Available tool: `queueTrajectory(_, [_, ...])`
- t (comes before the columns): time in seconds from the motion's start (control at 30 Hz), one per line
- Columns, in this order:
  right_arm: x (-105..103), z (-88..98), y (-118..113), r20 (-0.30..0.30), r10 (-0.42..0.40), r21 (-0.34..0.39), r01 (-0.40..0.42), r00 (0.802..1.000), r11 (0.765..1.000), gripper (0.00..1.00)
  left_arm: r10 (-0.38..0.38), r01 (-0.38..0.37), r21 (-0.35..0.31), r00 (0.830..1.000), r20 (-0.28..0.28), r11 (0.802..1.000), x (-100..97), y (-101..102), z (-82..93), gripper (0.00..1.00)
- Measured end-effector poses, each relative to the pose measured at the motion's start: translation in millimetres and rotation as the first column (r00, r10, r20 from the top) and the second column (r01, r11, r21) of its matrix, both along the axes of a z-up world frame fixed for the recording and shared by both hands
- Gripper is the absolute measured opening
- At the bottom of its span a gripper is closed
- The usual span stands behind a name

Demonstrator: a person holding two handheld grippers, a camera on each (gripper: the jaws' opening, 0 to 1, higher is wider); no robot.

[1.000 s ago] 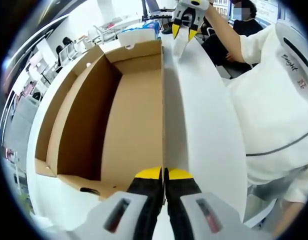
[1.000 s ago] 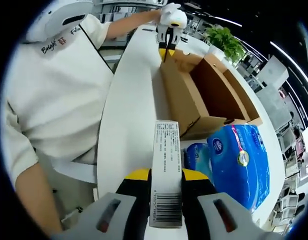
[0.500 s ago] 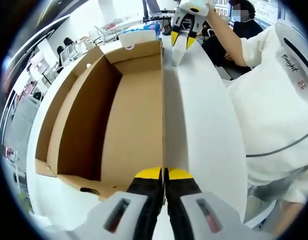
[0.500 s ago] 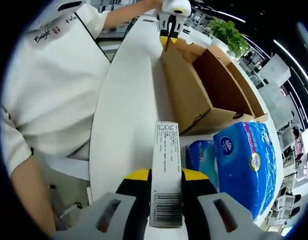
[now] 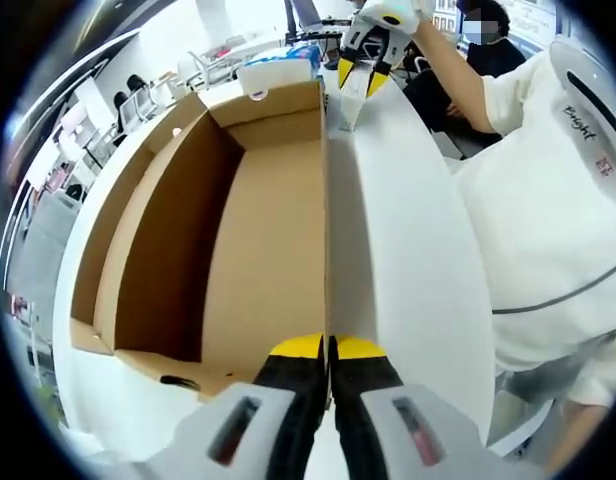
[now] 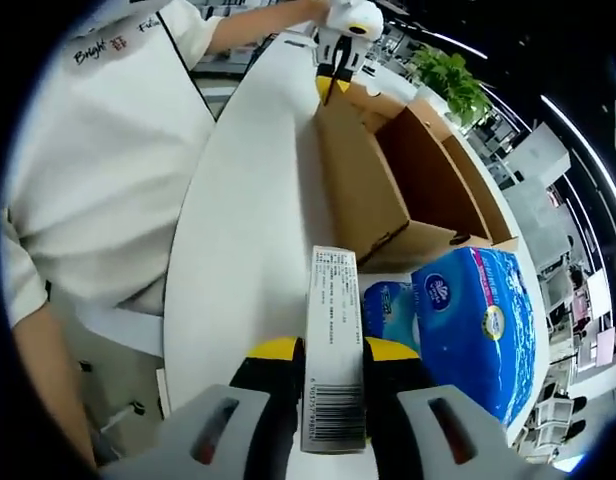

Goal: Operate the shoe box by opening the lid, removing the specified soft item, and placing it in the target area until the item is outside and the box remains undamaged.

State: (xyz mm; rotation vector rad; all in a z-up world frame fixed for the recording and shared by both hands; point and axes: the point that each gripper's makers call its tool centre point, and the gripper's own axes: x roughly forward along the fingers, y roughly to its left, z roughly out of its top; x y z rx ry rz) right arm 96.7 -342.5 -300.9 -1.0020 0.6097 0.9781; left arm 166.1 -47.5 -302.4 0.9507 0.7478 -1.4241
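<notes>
Left gripper view first: left gripper (image 5: 328,352) has its jaws pressed together on the edge of the white lid (image 5: 408,260), which stands raised beside the open box (image 5: 258,250). The brown inside shows bare, with no soft item in it. At the lid's far end the right gripper (image 5: 356,72) has tilted a little since a second ago, while box and lid sit as they did.

Right gripper view: right gripper (image 6: 334,352) is clamped on the lid's labelled edge. Blue tissue packs (image 6: 468,330), probably the soft item, lie outside just beside the box. The view has swung slightly, so more of the packs shows than before. I judge the lid is fully open and removal looks done.
</notes>
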Motion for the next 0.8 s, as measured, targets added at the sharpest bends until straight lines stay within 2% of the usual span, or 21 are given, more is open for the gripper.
queueTrajectory(0.13, [-2,1.3,-1,0.009,-0.002,-0.006,0.002,1.0,1.0,0.24,-0.001,0.001,0.0,1.0,-0.001,1.0,-0.1,0,0.1,0.01])
queueTrajectory(0.23, [0,12.0,2,0.055,0.015,0.022,-0.016,0.998,1.0,0.24,-0.001,0.001,0.0,1.0,0.0,1.0,-0.2,0,0.1,0.01])
queueTrajectory(0.33, [-1,15.3,1,0.065,0.017,0.025,-0.019,0.998,1.0,0.22,-0.001,0.001,0.0,1.0,0.0,1.0,-0.3,0,0.1,0.01])
queueTrajectory(0.5, [-1,5.2,-2,0.048,0.012,-0.006,-0.012,0.999,1.0,0.21,-0.001,0.001,-0.001,1.0,0.0,1.0,-0.4,0,0.2,0.01])
queueTrajectory(0.63, [3,6.6,-3,0.092,0.069,-0.049,-0.065,0.993,0.997,0.21,-0.001,0.001,-0.001,1.0,0.001,1.0,-0.2,0,0.1,0.01])
queueTrajectory(0.7, [6,8.8,-6,0.114,0.07,-0.069,-0.062,0.991,0.996,0.2,-0.001,0.001,-0.002,1.0,0.001,1.0,-0.1,1,0.2,0.01])
queueTrajectory(0.8, [4,8.0,-14,0.111,0.079,-0.08,-0.071,0.991,0.994,0.2,-0.001,0.001,-0.002,1.0,0.0,1.0,-0.1,1,0.2,0.01])
